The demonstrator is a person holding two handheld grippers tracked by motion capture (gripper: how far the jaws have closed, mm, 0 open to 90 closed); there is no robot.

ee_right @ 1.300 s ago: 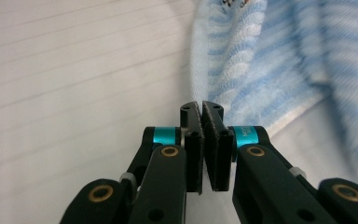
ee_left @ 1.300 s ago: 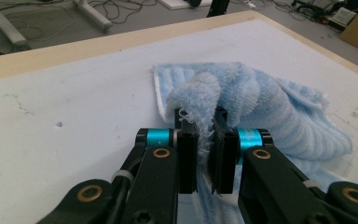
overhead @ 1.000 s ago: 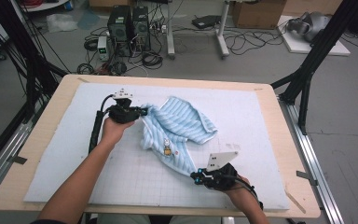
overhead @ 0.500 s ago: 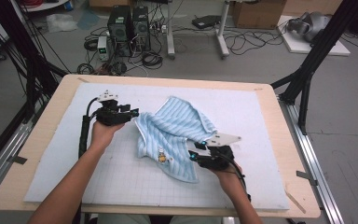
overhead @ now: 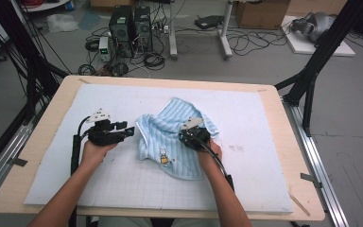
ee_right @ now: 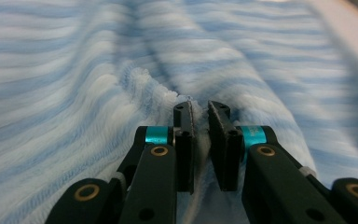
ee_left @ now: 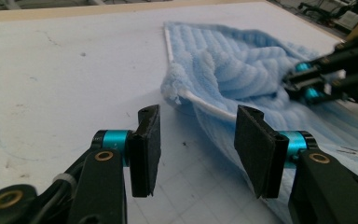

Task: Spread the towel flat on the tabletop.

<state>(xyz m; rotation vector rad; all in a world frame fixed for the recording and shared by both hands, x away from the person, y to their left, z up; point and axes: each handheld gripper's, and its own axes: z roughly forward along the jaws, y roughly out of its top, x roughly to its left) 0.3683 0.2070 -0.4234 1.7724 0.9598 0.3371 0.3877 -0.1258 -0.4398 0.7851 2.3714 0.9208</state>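
Observation:
A light-blue striped towel (overhead: 170,127) with a small cartoon patch lies crumpled in the middle of the white mat (overhead: 264,118). My left gripper (overhead: 128,128) rests on the mat just left of the towel. Its jaws have opened within the last second and stand open with nothing between them (ee_left: 198,140). The towel's white-piped edge (ee_left: 200,103) lies just past the pads. My right gripper (overhead: 185,133) sits on top of the towel. Its jaws have just been closing, and a raised fold of towel (ee_right: 149,88) is pinched between them (ee_right: 199,112). The right gripper (ee_left: 292,81) also appears in the left gripper view.
The mat covers a wooden table (overhead: 297,156). Black frame legs (overhead: 312,75) stand at both sides. On the floor beyond are computer towers (overhead: 132,23), tangled cables and a cardboard box (overhead: 260,12).
The right hand moved from the mat's front right up and left onto the towel and closed on a fold. The left gripper let go of the towel's corner and drew back leftward.

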